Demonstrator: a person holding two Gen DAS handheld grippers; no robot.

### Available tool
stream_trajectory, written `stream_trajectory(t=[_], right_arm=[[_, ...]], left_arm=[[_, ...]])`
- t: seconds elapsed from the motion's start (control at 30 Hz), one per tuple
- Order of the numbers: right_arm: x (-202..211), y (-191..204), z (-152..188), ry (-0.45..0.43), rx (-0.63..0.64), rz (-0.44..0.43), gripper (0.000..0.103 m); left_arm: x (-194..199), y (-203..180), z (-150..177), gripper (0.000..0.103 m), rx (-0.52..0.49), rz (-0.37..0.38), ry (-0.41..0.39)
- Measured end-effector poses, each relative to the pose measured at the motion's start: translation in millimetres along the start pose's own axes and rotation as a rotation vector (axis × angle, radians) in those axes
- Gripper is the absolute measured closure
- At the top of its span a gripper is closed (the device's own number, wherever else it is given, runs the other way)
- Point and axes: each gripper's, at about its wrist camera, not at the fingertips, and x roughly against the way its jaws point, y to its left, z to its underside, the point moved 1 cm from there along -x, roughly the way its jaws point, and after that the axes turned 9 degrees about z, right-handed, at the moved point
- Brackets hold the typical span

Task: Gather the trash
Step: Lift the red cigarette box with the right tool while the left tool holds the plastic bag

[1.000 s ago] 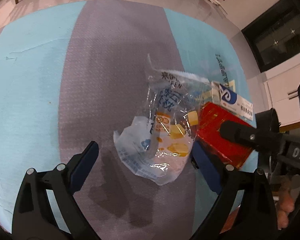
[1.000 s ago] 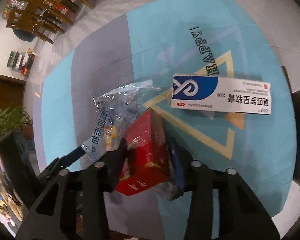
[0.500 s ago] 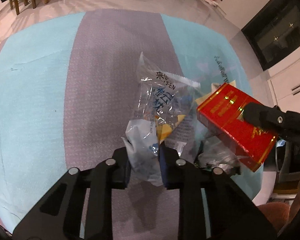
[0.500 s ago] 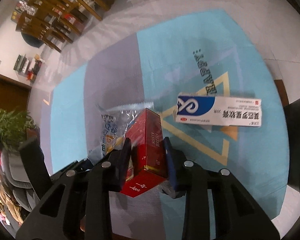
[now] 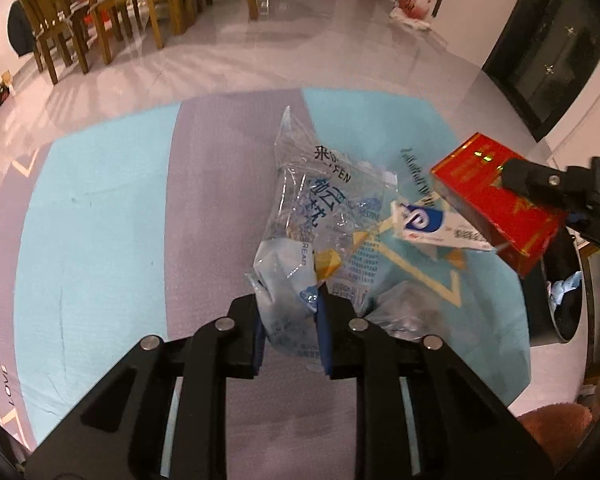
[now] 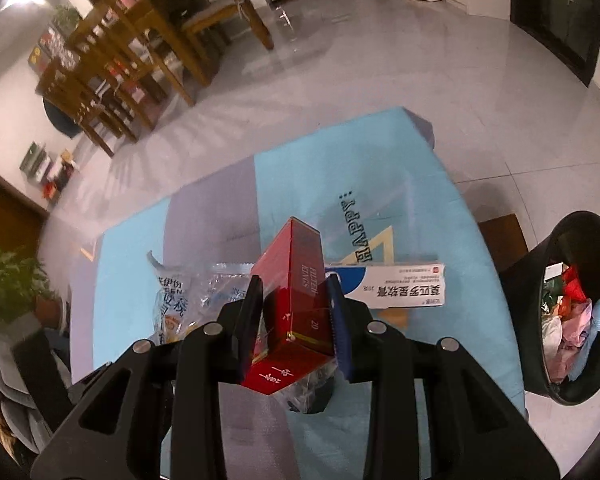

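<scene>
The left gripper (image 5: 290, 320) has its jaws squeezed shut on the bottom end of a clear plastic wrapper (image 5: 324, 216). The wrapper has blue and black writing and some yellow bits on it. Most of it sticks out past the jaw tips and flops forward, up off the blue and grey mat (image 5: 100, 220). The right gripper (image 6: 296, 320) has its jaws closed on the two sides of a red box (image 6: 296, 292). These jaws have just been closing a little more, with the box between them. The far end of the box pokes out past the jaw tips, and its near end hangs down under the jaws. In the left view, the red box is off to the right of the left jaws and up in the air, with a black finger of the right gripper on it. A white and blue box (image 6: 396, 290) lies flat on the mat, just past the right jaws and a bit to their right. Part of it hides behind the red box. A second crumpled clear wrapper (image 5: 404, 312) sits on the mat just to the right of the left jaws. A black bin (image 6: 580, 320) full of trash stands on the floor, well off to the right of the right jaws. Wooden chairs (image 5: 96, 8) stand on the shiny floor, far past the mat.
</scene>
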Motion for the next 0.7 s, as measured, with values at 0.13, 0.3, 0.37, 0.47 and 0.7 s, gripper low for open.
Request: stream_trajectory(t=[0.13, 0.3, 0.37, 0.47, 0.7], right_arm=[[11, -15, -3, -0.044, -0.02, 0.026, 0.07], [29, -31, -6, -0.099, -0.047, 0.025, 0.074], [36, -35, -7, -0.118, -0.045, 0.013, 0.081], [36, -40, -7, -0.106, -0.041, 0.015, 0.081], [-2, -44, 5, 0.073, -0.006, 0.034, 0.066]], left_arm=[[20, -15, -1, 0.081, -0.036, 0.01, -0.053], [43, -45, -4, 0.081, -0.097, 0.008, -0.148], [52, -57, -4, 0.081, -0.114, 0.017, -0.177], [52, -67, -4, 0.081, -0.123, 0.018, -0.18], [41, -47, -5, 0.081, -0.069, -0.006, -0.126]])
